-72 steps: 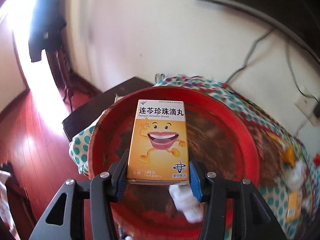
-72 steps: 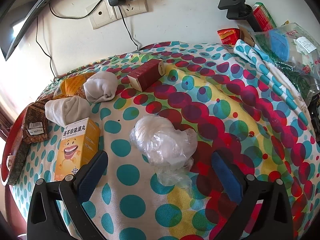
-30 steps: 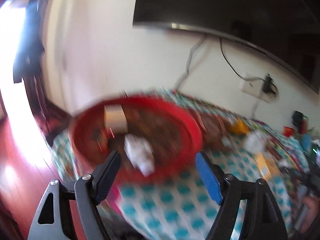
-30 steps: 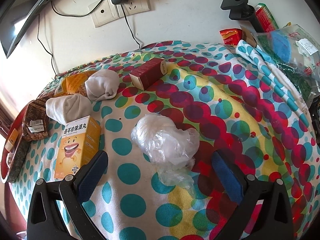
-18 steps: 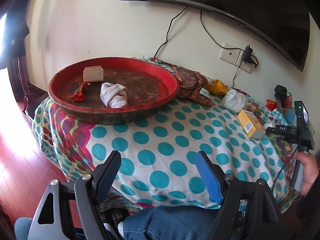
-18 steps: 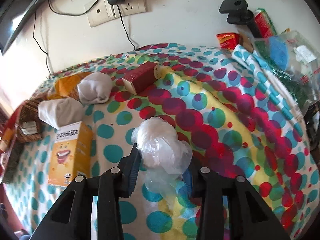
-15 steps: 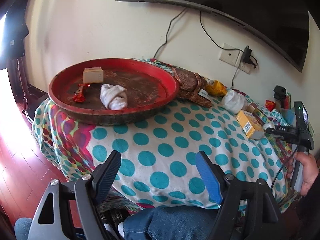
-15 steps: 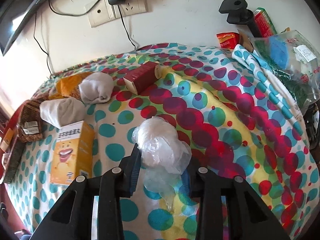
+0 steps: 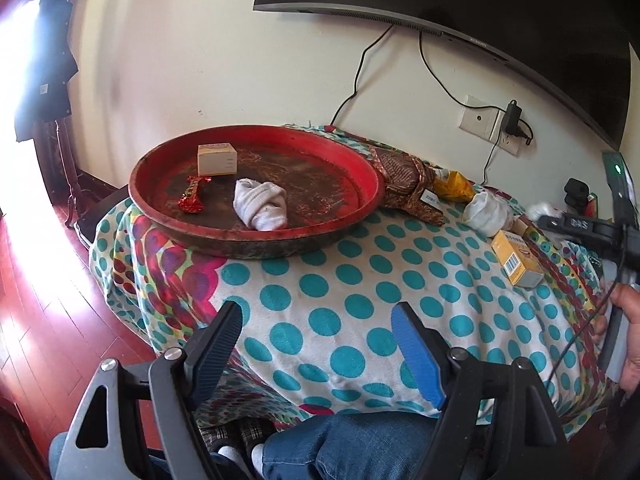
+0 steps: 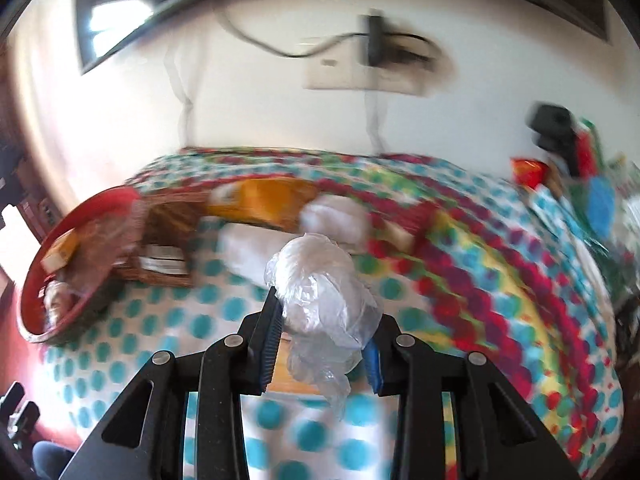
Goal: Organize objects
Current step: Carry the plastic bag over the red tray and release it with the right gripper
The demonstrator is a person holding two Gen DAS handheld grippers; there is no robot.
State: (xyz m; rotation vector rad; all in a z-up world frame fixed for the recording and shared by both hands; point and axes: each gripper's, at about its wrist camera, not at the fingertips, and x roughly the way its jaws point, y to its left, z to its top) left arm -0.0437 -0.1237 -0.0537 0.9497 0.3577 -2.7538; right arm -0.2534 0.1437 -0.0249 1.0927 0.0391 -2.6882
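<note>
My right gripper [image 10: 322, 328] is shut on a crumpled clear plastic bag [image 10: 320, 292] and holds it above the polka-dot cloth; this view is blurred by motion. My left gripper [image 9: 320, 340] is open and empty, low in front of the table's near edge. The red round tray [image 9: 256, 232] holds a small yellow-and-white box [image 9: 216, 159], a rolled white sock [image 9: 261, 204] and a red wrapper [image 9: 193, 196]. A yellow medicine box [image 9: 516, 258] and a white sock [image 9: 486, 208] lie on the cloth to the right of the tray.
A brown patterned bundle [image 9: 408, 180] and an orange packet [image 9: 452, 184] lie beside the tray. The person's hand [image 9: 628, 332] holds the right gripper at the far right. A jeans-clad leg [image 9: 352, 448] is below. Wall sockets and cables [image 9: 492, 124] are behind.
My right gripper closed on the plastic bag, lifted it off the cloth and is swinging left toward the tray. My left gripper released the yellow box into the tray and pulled back, open.
</note>
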